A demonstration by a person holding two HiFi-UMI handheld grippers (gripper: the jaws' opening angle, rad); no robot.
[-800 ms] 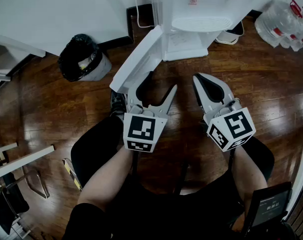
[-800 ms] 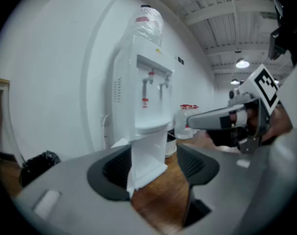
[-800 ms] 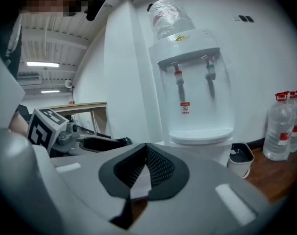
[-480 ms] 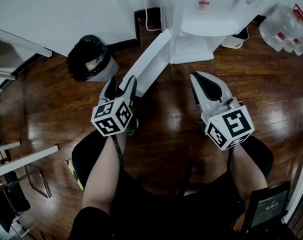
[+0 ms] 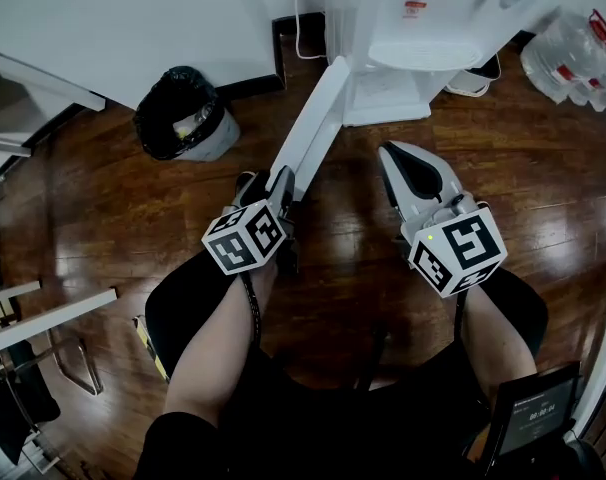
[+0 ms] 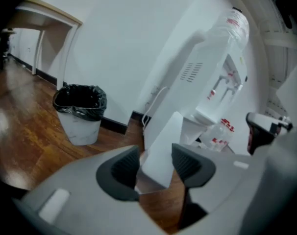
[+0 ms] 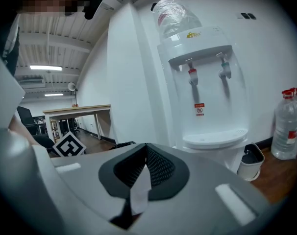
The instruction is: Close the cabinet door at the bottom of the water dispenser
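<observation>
The white water dispenser (image 5: 413, 28) stands against the wall, and its bottom cabinet door (image 5: 313, 118) swings out toward me over the wood floor. My left gripper (image 5: 268, 183) is at the door's free edge. In the left gripper view that gripper (image 6: 156, 168) has the door (image 6: 163, 146) between its dark pads, and both pads lie against it. To the right of the door, in front of the dispenser (image 7: 207, 82), hangs my right gripper (image 5: 391, 158). Its jaws are pressed together with nothing held, which the right gripper view also shows of this gripper (image 7: 146, 168).
A bin with a black liner (image 5: 183, 113) stands left of the door by the wall. Large water bottles (image 5: 573, 53) and a small white pail (image 5: 478, 68) sit right of the dispenser. A desk edge (image 5: 43, 78) is at far left. My knees fill the lower frame.
My left gripper went from wide open in front of the door to its free edge, and its jaws narrowed onto it. The door has swung slightly toward the dispenser. The right gripper stayed put.
</observation>
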